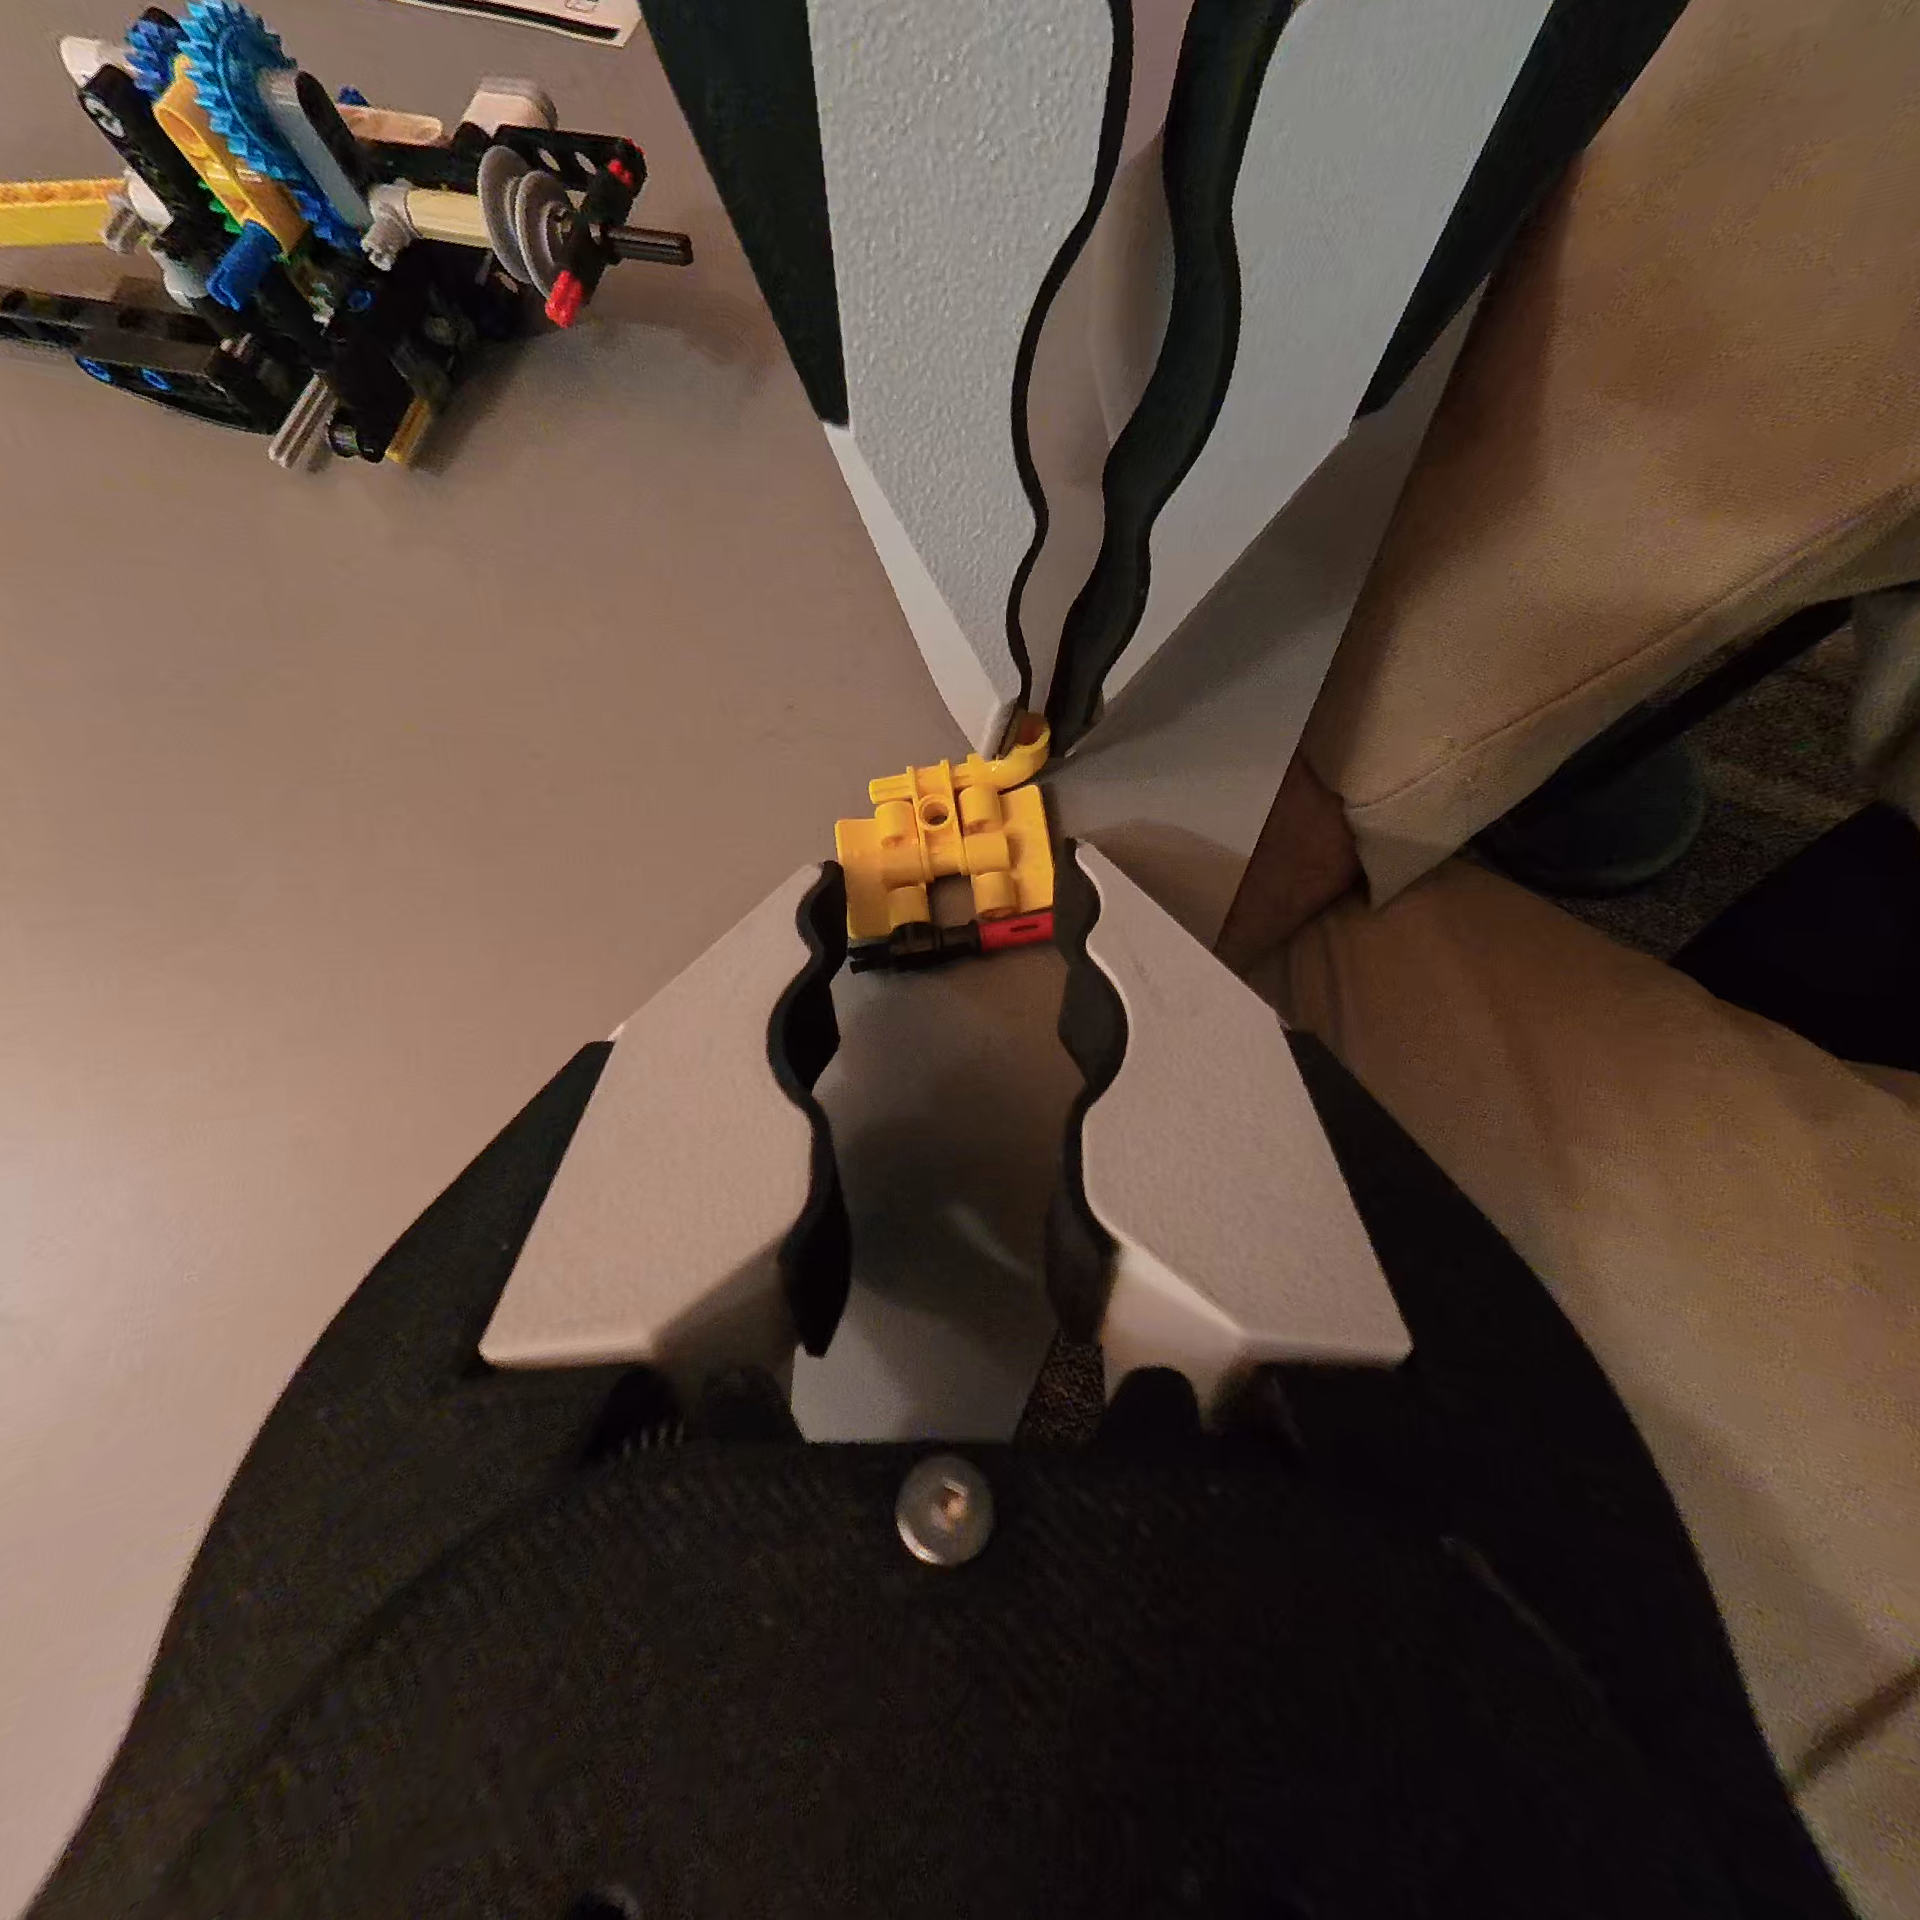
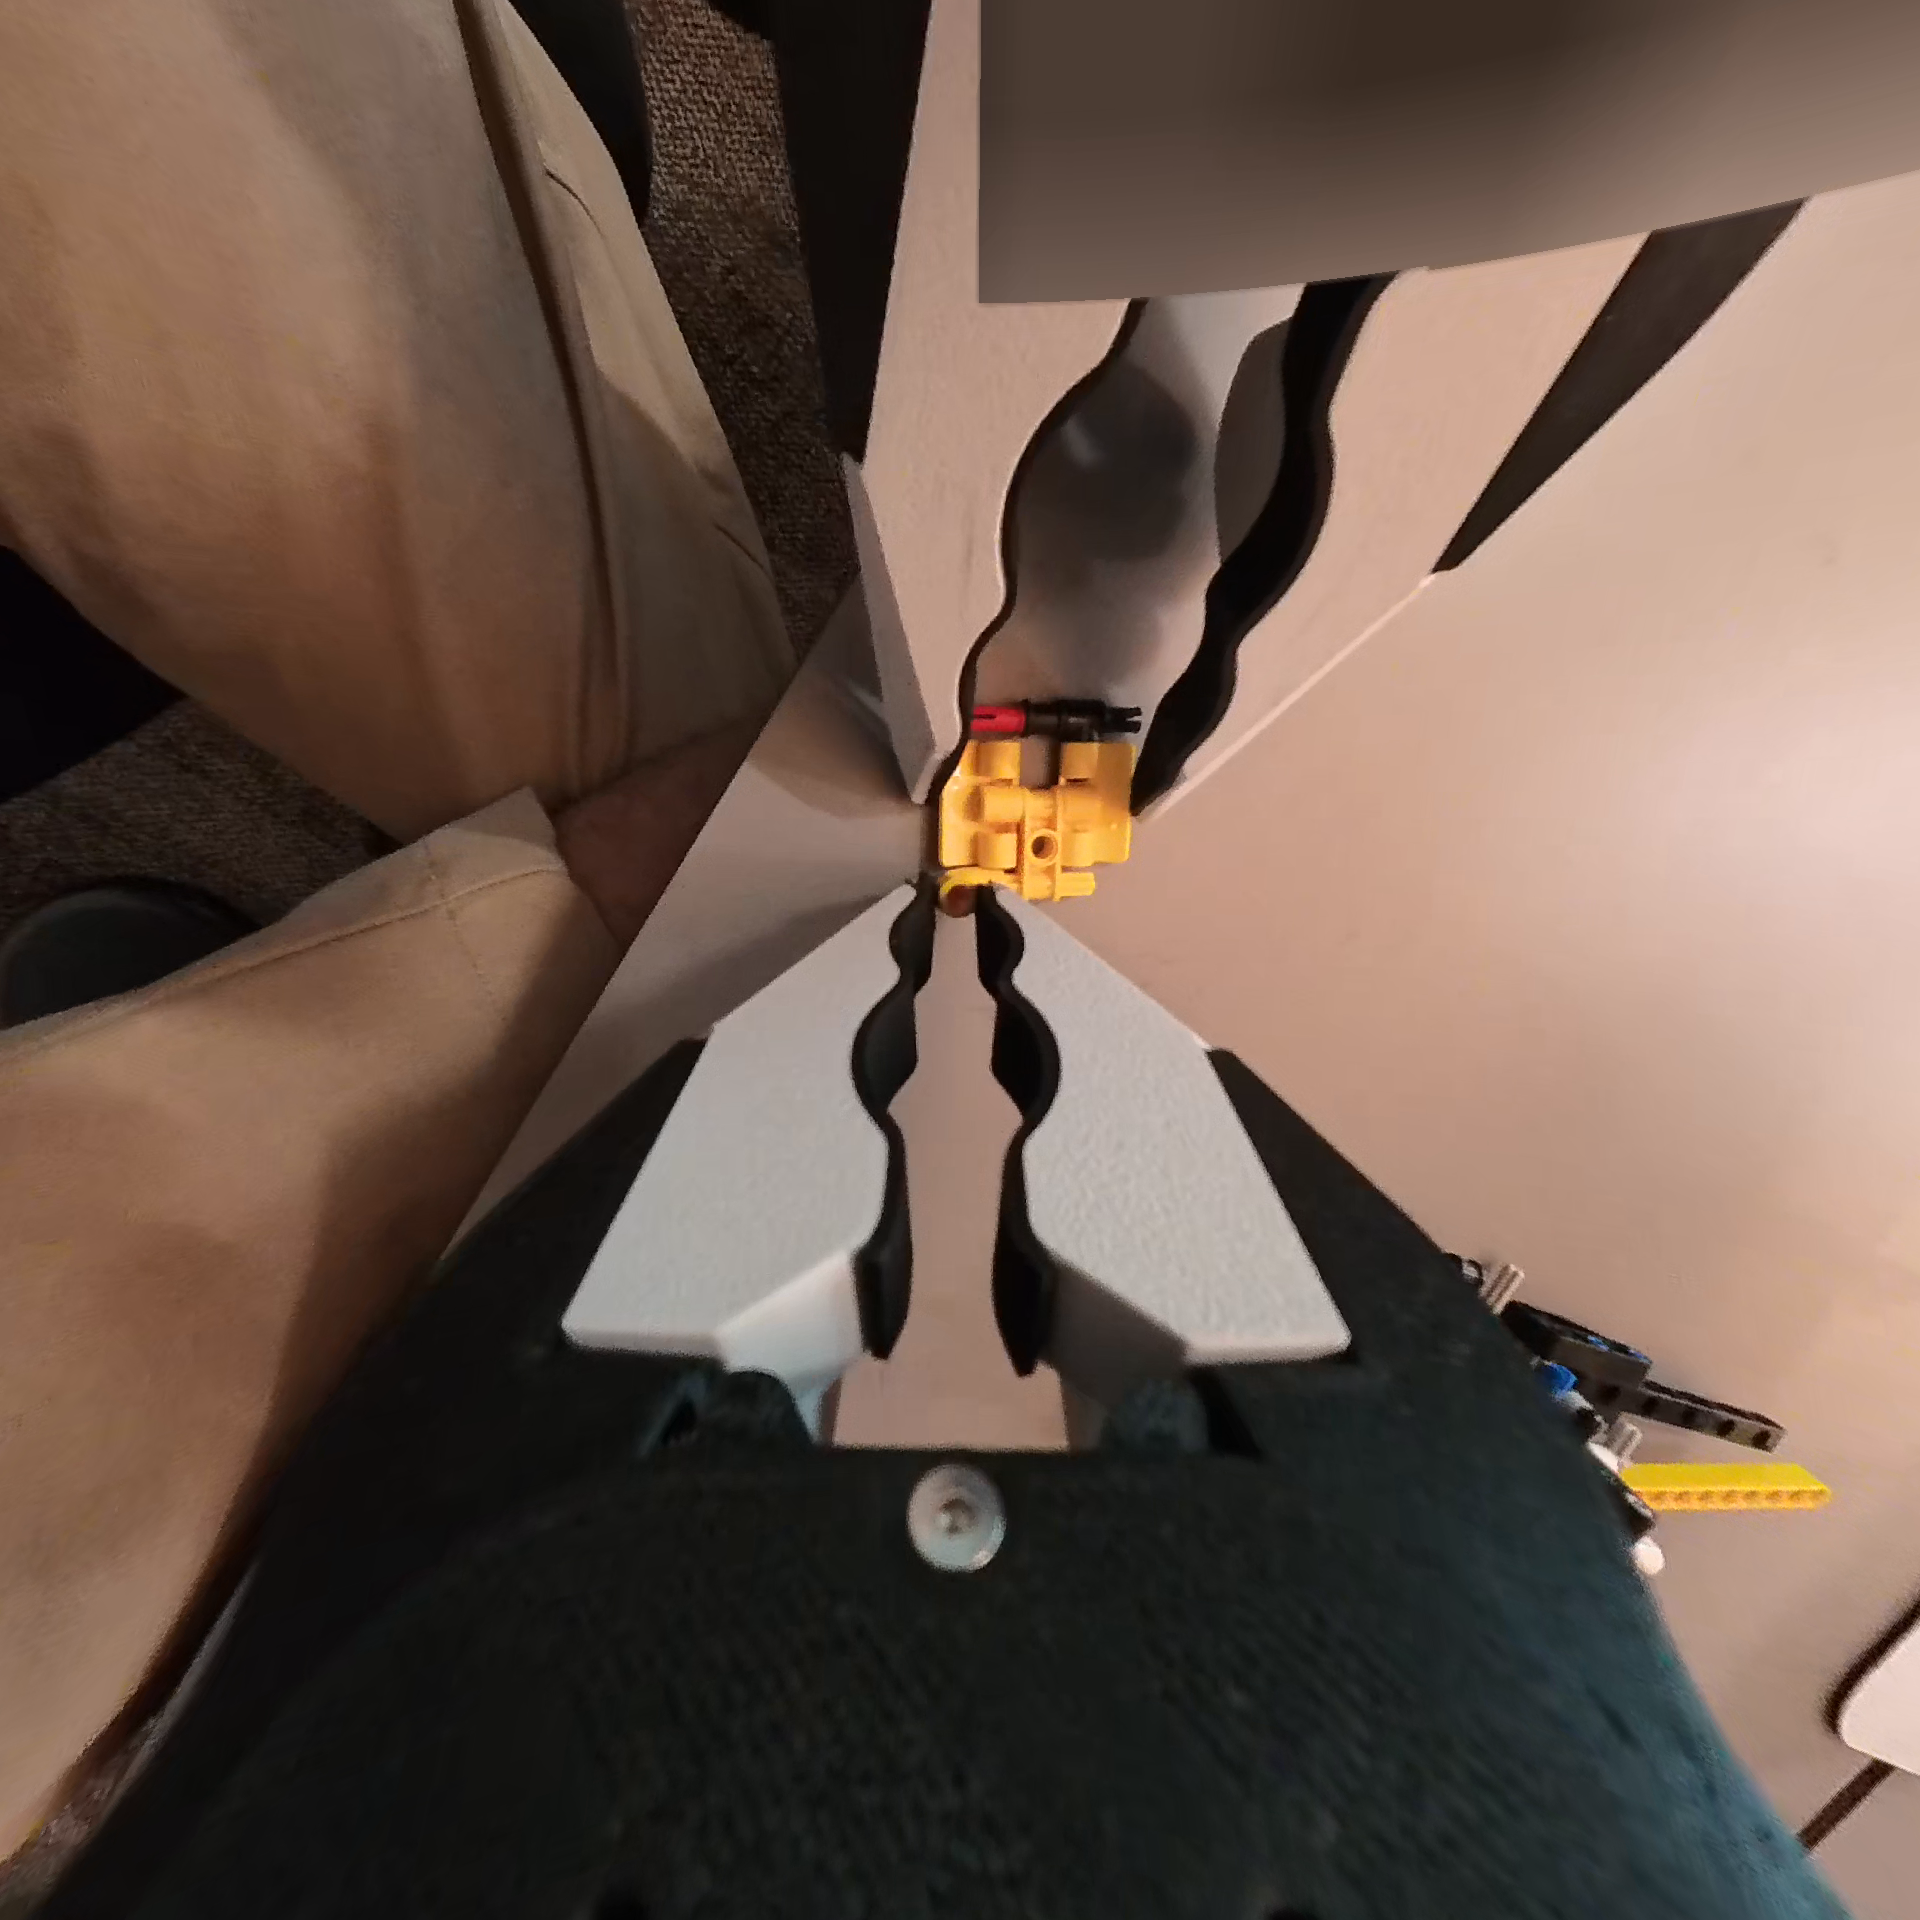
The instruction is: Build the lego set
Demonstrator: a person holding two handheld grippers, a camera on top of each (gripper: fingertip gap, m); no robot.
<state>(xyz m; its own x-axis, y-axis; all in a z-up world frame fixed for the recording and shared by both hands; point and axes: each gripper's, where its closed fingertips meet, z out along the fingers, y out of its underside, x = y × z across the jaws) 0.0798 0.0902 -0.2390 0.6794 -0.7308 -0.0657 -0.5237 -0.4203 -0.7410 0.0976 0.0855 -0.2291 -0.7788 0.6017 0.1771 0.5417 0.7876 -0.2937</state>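
- Left wrist view: our left gripper fingers clench one yellow subassembly at the table edge.
- Right gripper pinches its small yellow connector.
- One larger model stands well apart, open table between.

Small sub-assembly: showing yellow, with a black pin and a red end piece along one edge.
Left gripper: showing pale grey fingers, black wavy pads, black textured body.
Right gripper: showing pale grey fingers, black wavy pads, dark textured body.
Large model, at 10 o'clock in the left wrist view: showing black beams, blue gears, yellow beams, grey discs, red pins.
Table: appearing plain greyish-beige.
Trousers: appearing plain tan.
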